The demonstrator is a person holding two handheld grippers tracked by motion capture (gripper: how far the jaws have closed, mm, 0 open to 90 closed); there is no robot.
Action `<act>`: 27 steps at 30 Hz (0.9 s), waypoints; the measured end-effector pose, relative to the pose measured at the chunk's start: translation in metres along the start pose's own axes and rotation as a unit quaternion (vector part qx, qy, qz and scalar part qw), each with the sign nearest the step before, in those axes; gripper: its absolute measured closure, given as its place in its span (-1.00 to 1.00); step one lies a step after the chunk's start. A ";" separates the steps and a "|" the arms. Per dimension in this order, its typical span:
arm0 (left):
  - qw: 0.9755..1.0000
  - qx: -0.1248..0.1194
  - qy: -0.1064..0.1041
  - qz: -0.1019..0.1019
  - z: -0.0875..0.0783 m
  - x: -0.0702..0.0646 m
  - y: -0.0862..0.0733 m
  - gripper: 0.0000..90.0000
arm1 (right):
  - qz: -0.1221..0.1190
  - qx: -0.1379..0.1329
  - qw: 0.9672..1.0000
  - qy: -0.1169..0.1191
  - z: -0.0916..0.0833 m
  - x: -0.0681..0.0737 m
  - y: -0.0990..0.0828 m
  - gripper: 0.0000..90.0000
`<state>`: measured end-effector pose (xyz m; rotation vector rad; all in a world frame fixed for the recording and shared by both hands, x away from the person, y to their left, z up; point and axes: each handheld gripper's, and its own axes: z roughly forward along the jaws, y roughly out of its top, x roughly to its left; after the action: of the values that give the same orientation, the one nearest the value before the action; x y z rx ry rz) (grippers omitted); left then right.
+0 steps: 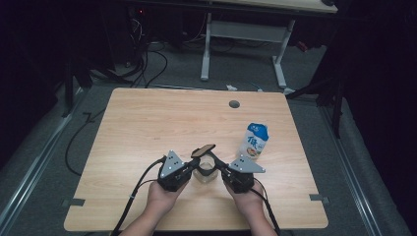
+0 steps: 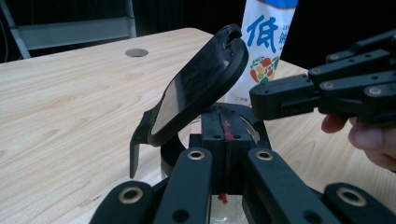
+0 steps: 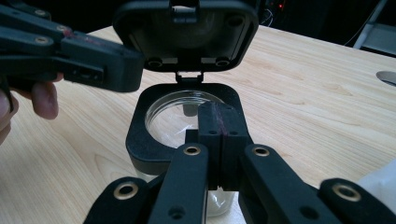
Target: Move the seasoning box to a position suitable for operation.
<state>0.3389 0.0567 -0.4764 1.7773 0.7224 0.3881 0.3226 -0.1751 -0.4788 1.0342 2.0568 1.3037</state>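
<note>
Two grippers: both meet over one jar near the table's front edge
Table [image 1: 147, 123]: pale wood, small round grommet hole [image 1: 234, 104] toward the far edge; dark floor with cables and a white desk frame behind it
Carton [image 1: 254, 141]: white and blue, upright, on the right half of the table, just beyond the right gripper and apart from the jar
Left gripper [image 1: 194, 168]: held in the person's left hand [image 1: 162, 196], pointing in toward the jar from the left; jaws pressed together with nothing between them — in the left gripper view the tips sit right at the jar's black rim, though I can't tell if they touch it
Right gripper [image 1: 220, 168]: held in the right hand [image 1: 248, 201], pointing in from the right; jaws also pressed together, empty, tips at the near edge of the rim in the right gripper view
Jar [image 1: 205, 172]: clear glass, squarish black collar, stands between the two grippers, round mouth uncovered
Lid [image 1: 203, 150]: black, hinged at the far side of the collar, flipped up and tilted back — its underside faces the right gripper view
</note>
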 end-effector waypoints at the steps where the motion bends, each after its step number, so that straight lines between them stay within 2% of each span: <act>1: 1.000 -0.001 0.001 0.000 0.000 0.000 0.000 1.00 | -0.001 0.000 1.000 0.000 0.000 0.000 0.000 1.00; 17: 1.000 -0.017 0.021 -0.013 0.001 0.009 0.004 1.00 | 0.005 -0.002 1.000 0.005 0.002 0.000 -0.005 1.00; 27: 0.999 -0.019 0.036 -0.016 0.002 0.017 0.007 1.00 | -0.001 -0.006 1.000 0.003 0.002 0.000 -0.006 1.00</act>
<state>0.3547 0.0650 -0.4723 1.7205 0.7892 0.4442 0.3219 -0.1753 -0.4853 1.0231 2.0527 1.3180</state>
